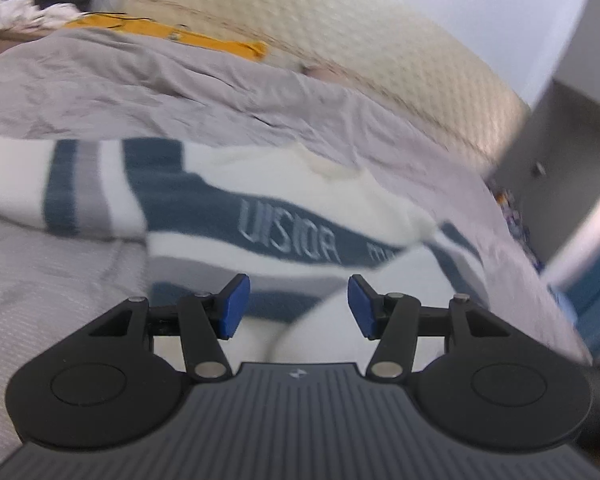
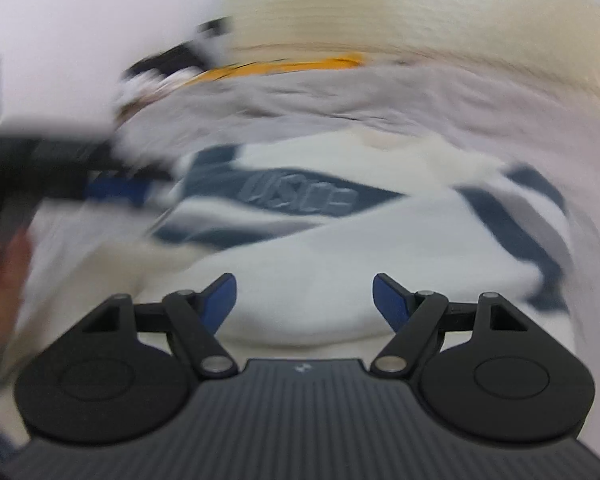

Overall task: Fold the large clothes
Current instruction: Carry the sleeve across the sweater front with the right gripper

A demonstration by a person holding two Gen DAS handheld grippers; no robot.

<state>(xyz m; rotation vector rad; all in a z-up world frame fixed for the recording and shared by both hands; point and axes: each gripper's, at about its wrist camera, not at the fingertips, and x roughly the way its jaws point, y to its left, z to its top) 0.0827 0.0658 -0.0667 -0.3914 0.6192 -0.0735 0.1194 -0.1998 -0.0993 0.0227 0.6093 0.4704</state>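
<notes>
Both hand-held grippers, left (image 1: pixel 299 306) and right (image 2: pixel 304 302), are spread wide with nothing between the pads. We see the striped sweater (image 1: pixel 260 216) lying on the bed sheet (image 1: pixel 140 84) just ahead of them, one sleeve (image 1: pixel 88 188) crossed over it. We think a pinch now may catch the sheet too, because the views are blurred and the sheet is wrinkled.
</notes>
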